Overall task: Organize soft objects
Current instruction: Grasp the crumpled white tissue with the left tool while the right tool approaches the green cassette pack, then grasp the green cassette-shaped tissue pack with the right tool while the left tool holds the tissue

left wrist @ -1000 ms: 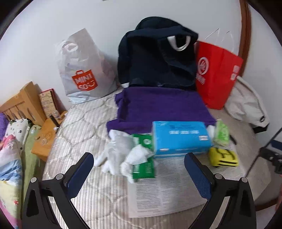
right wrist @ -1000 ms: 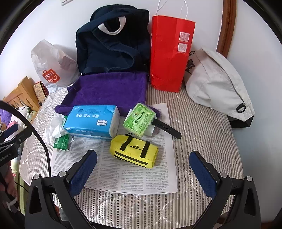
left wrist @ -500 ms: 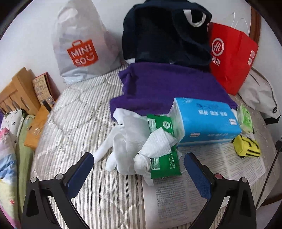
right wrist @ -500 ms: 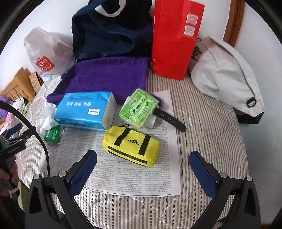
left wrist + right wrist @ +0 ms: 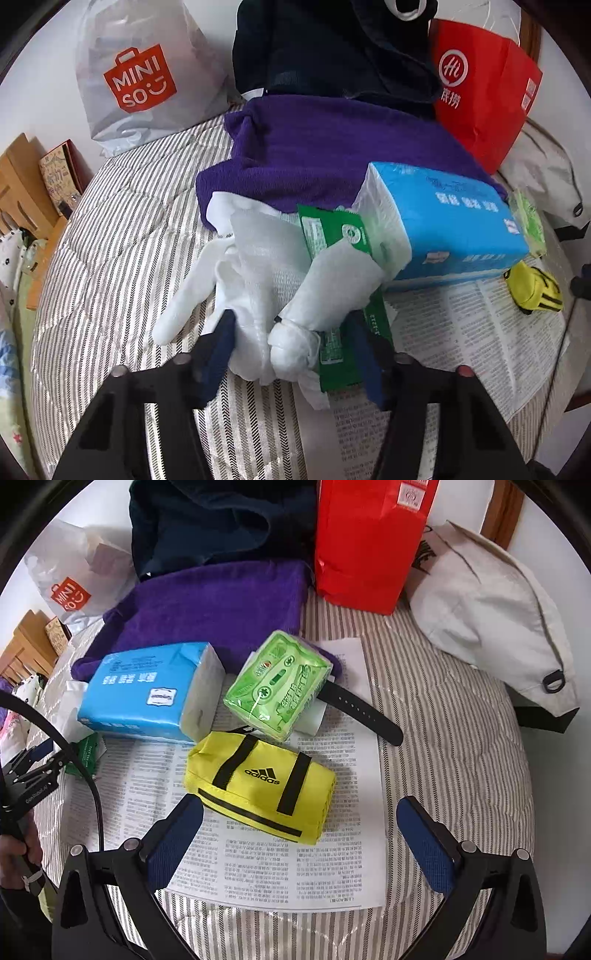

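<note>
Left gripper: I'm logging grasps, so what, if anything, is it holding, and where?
The left gripper is closing around the white gloves at their bunched near end; a firm hold cannot be told yet.

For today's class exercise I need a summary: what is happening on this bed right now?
A person holds tongs in each hand over a striped quilt. The left tongs are closing around crumpled white tissues and a green wipes packet. The right tongs hover open above a small yellow zip pouch lying on a newspaper sheet.
</note>
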`<state>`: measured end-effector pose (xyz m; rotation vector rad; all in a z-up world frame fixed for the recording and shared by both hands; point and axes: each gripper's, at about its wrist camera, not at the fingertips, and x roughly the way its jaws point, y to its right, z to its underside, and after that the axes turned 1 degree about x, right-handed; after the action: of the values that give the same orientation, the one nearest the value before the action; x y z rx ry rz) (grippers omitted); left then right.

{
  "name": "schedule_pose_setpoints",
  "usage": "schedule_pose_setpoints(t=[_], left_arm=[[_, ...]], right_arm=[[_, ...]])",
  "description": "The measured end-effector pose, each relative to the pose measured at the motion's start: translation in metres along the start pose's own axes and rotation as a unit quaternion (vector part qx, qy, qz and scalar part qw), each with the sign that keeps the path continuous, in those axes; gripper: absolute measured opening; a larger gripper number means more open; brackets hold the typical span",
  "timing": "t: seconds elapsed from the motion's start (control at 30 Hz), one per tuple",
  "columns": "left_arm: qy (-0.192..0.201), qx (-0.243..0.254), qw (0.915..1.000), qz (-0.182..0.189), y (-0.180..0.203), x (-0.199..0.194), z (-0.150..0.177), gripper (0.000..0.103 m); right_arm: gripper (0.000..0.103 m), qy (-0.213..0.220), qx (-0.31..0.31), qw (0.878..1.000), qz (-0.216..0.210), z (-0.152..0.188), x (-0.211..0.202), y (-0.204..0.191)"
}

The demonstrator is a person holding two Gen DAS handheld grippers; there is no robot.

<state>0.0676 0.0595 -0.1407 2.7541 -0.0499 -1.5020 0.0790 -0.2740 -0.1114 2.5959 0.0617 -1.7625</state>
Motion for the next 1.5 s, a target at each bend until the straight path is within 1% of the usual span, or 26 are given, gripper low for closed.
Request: schedule_pose_setpoints(t=[0.07, 0.17, 0.3, 0.4, 0.43, 0.47, 0.5, 0.57, 0.73, 0.83, 1.0, 1.07, 1.1, 1.13, 1.17, 1.3, 1.33, 1.37, 1.4, 1.43, 1.5], left_arm=[[0.001, -0.001, 1.0, 0.0, -0.002, -0.001, -0.001, 0.037], [0.0, -0.003, 1.0, 0.004, -0.008, -0.006, -0.004, 0.032], [0.002, -0.024, 0.9997, 0.001, -0.022, -0.012, -0.006, 0.032], [0.002, -0.025, 0.9997, -0.003, -0.025, -0.016, -0.005, 0.032], [0.002, -0.022, 0.9997, -0.009, -0.024, -0.019, -0.004, 0.034], [0.001, -0.019, 0.9998, -0.01, -0.023, -0.02, -0.004, 0.038], [-0.001, -0.014, 0.9998, -0.011, -0.022, -0.022, -0.003, 0.039], [0.003, -0.008, 0.9998, -0.016, -0.02, -0.025, -0.001, 0.039], [0.013, 0.01, 0.9999, 0.002, -0.008, -0.037, 0.0, 0.039], [0.003, 0.021, 0.9998, 0.0, -0.001, -0.032, 0.001, 0.039], [-0.014, 0.003, 0.9998, -0.013, -0.009, -0.016, 0.004, 0.039], [-0.014, -0.013, 0.9998, -0.008, -0.016, -0.012, 0.003, 0.031], [-0.012, -0.02, 0.9997, -0.002, -0.018, -0.011, 0.003, 0.029], [-0.011, -0.025, 0.9996, 0.003, -0.019, -0.01, 0.003, 0.025], [-0.01, -0.032, 0.9994, 0.003, -0.021, -0.009, 0.003, 0.024], [-0.005, -0.043, 0.999, 0.011, -0.026, -0.01, 0.003, 0.023], [-0.007, -0.048, 0.9987, 0.013, -0.028, -0.008, 0.003, 0.026], [-0.018, -0.045, 0.9988, 0.012, -0.028, -0.003, 0.002, 0.026], [-0.02, -0.041, 0.999, 0.007, -0.026, -0.002, 0.002, 0.026], [-0.014, -0.041, 0.9991, 0.003, -0.025, -0.003, 0.002, 0.025], [-0.011, -0.052, 0.9985, 0.009, -0.025, -0.003, 0.001, 0.023]], right_arm=[[0.103, -0.006, -0.001, 1.0, -0.001, -0.001, 0.006, 0.0], [0.103, -0.014, -0.002, 1.0, -0.003, -0.003, 0.013, 0.0], [0.103, -0.018, -0.009, 1.0, 0.0, -0.006, 0.019, -0.002], [0.103, -0.02, -0.016, 1.0, -0.003, -0.007, 0.021, -0.005], [0.103, -0.02, -0.018, 1.0, -0.003, -0.008, 0.021, -0.006], [0.103, -0.021, -0.02, 1.0, -0.003, -0.008, 0.022, -0.007], [0.103, -0.021, -0.021, 1.0, -0.004, -0.008, 0.022, -0.008], [0.103, -0.024, -0.023, 0.999, -0.005, -0.008, 0.024, -0.01], [0.103, -0.029, -0.031, 0.999, -0.003, -0.005, 0.026, -0.013], [0.103, -0.029, -0.032, 0.999, -0.006, -0.003, 0.025, -0.013], [0.103, -0.032, -0.036, 0.999, -0.004, 0.001, 0.024, -0.013], [0.103, -0.032, -0.034, 0.999, -0.002, 0.001, 0.024, -0.011], [0.103, -0.032, -0.034, 0.999, -0.002, 0.001, 0.024, -0.011], [0.103, -0.033, -0.033, 0.999, -0.001, 0.001, 0.025, -0.011], [0.103, -0.033, -0.033, 0.999, 0.0, 0.0, 0.025, -0.011], [0.103, -0.032, -0.036, 0.999, 0.002, -0.001, 0.025, -0.01], [0.103, -0.032, -0.036, 0.999, 0.001, -0.001, 0.025, -0.01], [0.103, -0.033, -0.036, 0.999, 0.001, -0.002, 0.025, -0.01], [0.103, -0.033, -0.035, 0.999, 0.001, -0.002, 0.025, -0.01], [0.103, -0.033, -0.035, 0.999, 0.001, -0.002, 0.025, -0.01], [0.103, -0.032, -0.039, 0.999, 0.003, -0.002, 0.024, -0.011]])
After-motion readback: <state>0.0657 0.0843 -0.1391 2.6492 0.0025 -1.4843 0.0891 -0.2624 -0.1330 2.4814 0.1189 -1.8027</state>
